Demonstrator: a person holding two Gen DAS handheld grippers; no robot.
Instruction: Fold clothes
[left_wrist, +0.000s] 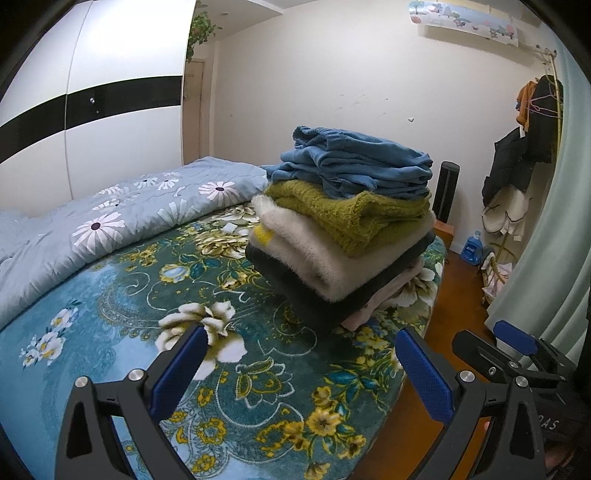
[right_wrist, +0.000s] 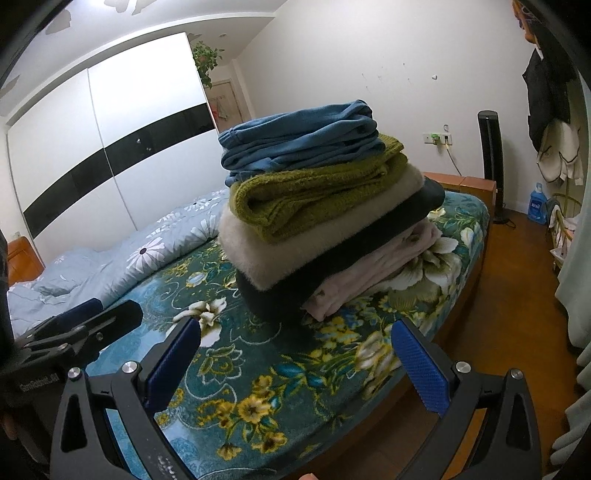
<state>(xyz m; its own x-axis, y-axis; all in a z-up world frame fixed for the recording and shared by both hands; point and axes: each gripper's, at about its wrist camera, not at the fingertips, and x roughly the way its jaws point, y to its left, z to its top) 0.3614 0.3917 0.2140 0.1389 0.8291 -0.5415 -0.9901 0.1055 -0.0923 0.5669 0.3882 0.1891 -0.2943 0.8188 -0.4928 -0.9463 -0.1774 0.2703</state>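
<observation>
Folding looks finished or nearly so: ahead of the empty, wide-spread left gripper (left_wrist: 299, 363) and right gripper (right_wrist: 295, 360) stands a neat pile of folded clothes (right_wrist: 317, 218), blue denim on top, on the teal floral bedspread (left_wrist: 110, 295), with nothing unfolded in view.

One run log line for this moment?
left gripper: open, empty | right gripper: open, empty | folded stack: on bed, blue garment on top
</observation>
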